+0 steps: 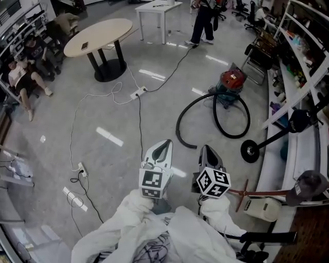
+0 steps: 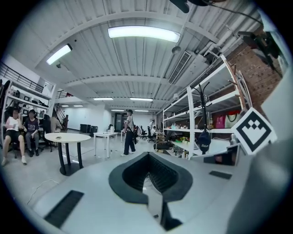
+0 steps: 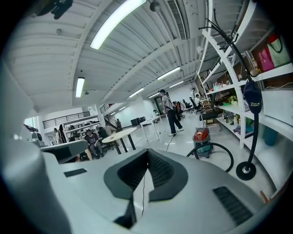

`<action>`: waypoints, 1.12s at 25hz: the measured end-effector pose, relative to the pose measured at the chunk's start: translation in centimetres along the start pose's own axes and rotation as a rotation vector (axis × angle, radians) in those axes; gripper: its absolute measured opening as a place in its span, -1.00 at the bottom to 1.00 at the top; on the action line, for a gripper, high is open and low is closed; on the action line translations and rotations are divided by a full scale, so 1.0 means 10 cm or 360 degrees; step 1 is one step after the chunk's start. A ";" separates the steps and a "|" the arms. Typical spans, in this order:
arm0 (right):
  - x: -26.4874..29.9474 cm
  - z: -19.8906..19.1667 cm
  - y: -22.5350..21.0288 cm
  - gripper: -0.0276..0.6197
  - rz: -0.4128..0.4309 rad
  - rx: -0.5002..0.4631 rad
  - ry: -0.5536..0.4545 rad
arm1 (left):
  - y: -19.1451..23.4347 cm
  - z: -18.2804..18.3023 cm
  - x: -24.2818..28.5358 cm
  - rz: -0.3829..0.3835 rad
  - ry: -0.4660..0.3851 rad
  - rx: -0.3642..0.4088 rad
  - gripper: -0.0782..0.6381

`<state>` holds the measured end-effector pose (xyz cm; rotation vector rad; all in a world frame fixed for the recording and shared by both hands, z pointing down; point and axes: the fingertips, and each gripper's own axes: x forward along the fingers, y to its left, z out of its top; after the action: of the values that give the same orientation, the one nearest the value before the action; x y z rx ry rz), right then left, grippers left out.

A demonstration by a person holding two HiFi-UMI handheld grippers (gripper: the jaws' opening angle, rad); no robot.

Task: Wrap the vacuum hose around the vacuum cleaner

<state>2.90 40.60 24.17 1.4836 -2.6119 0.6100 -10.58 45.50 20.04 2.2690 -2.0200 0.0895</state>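
The vacuum cleaner (image 1: pixel 232 82), red on top with a teal body, stands on the grey floor at the far right. Its black hose (image 1: pixel 231 120) lies in loose loops on the floor in front of it. The right gripper view also shows the vacuum cleaner (image 3: pixel 202 137) and hose (image 3: pixel 222 153) ahead at right. My left gripper (image 1: pixel 163 145) and right gripper (image 1: pixel 207 151) hang side by side near my body, well short of the hose. Both are shut with nothing between the jaws. The left gripper (image 2: pixel 149 157) points toward the tables, and the right gripper (image 3: pixel 147 153) toward the room's middle.
An oval table (image 1: pixel 97 38) and a white table (image 1: pixel 157 7) stand far off. A power strip (image 1: pixel 138 93) with white cables lies mid-floor. A person (image 1: pixel 203 20) stands at the back; others sit at left (image 1: pixel 23 77). Shelving (image 1: pixel 303 77) and a round-based stand (image 1: pixel 250 151) line the right.
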 end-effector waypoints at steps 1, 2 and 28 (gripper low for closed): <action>0.16 0.04 0.01 -0.87 -0.0005 0.0002 -0.0003 | 0.10 0.02 0.12 -0.0008 0.0003 -0.0002 -0.78; 0.31 0.08 0.03 -0.87 -0.0010 0.0006 -0.0007 | 0.19 0.04 0.24 -0.0017 0.0006 -0.0003 -0.78; 3.51 0.84 -0.58 -0.87 -0.0135 0.0032 0.0047 | 1.72 0.03 3.30 -0.0136 0.0132 0.0040 -0.78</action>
<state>-9.73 6.38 27.27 1.5692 -2.5135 0.6458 -23.77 10.92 24.10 2.3226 -1.8895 0.1998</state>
